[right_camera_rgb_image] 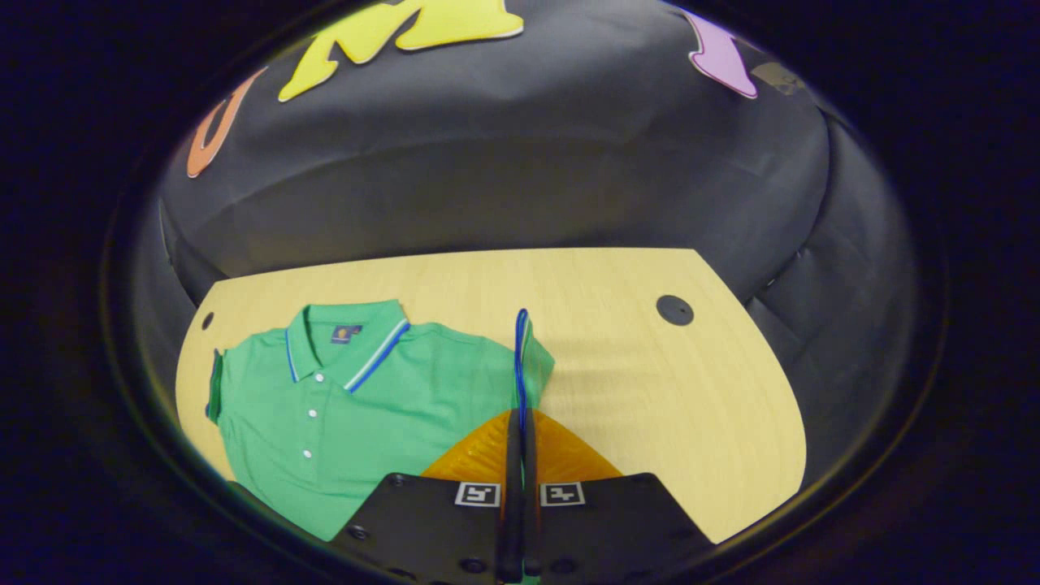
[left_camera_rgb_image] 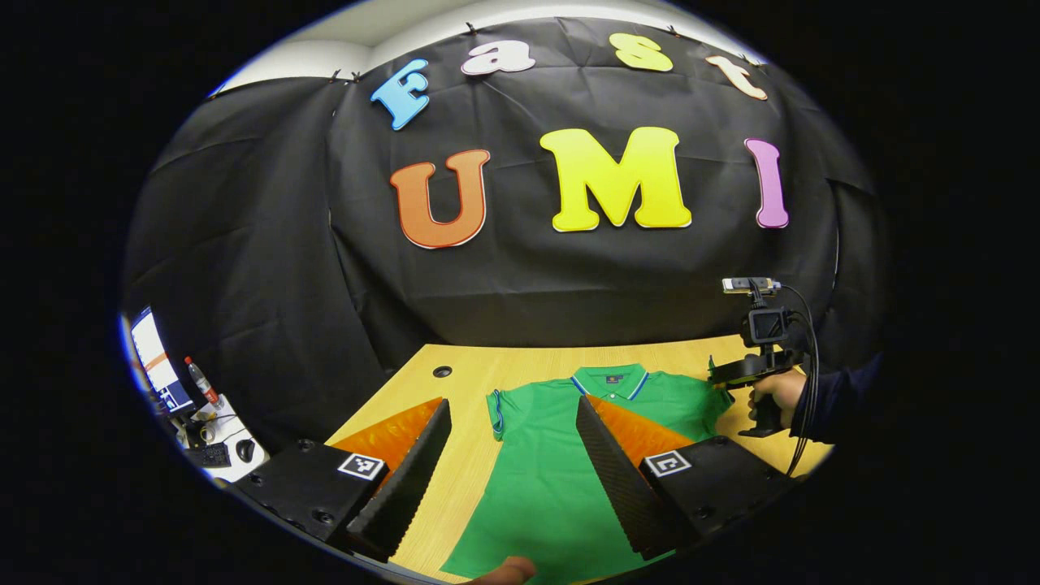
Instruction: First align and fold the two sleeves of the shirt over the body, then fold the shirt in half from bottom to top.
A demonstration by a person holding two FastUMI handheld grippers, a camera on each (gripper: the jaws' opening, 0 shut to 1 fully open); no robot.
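Green shirt (right_camera_rgb_image: 357, 414) lies flat, face up, on bench (right_camera_rgb_image: 650, 382), collar toward booth wall. My right hand-held gripper (right_camera_rgb_image: 520, 406) pinched closed on blue-trimmed sleeve (right_camera_rgb_image: 532, 357) edge, sleeve lifted upright. My left hand-held gripper (left_camera_rgb_image: 513, 443) spread wide above shirt's left side, holding nothing

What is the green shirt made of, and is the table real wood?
The shirt looks like soft knitted cloth, probably cotton or a blend: matte, with a fine pebbly weave, a ribbed striped collar and small white buttons. The table looks like pale wood, but its smooth, even grain and faint sheen suggest a printed laminate top. The pictures can't settle which.
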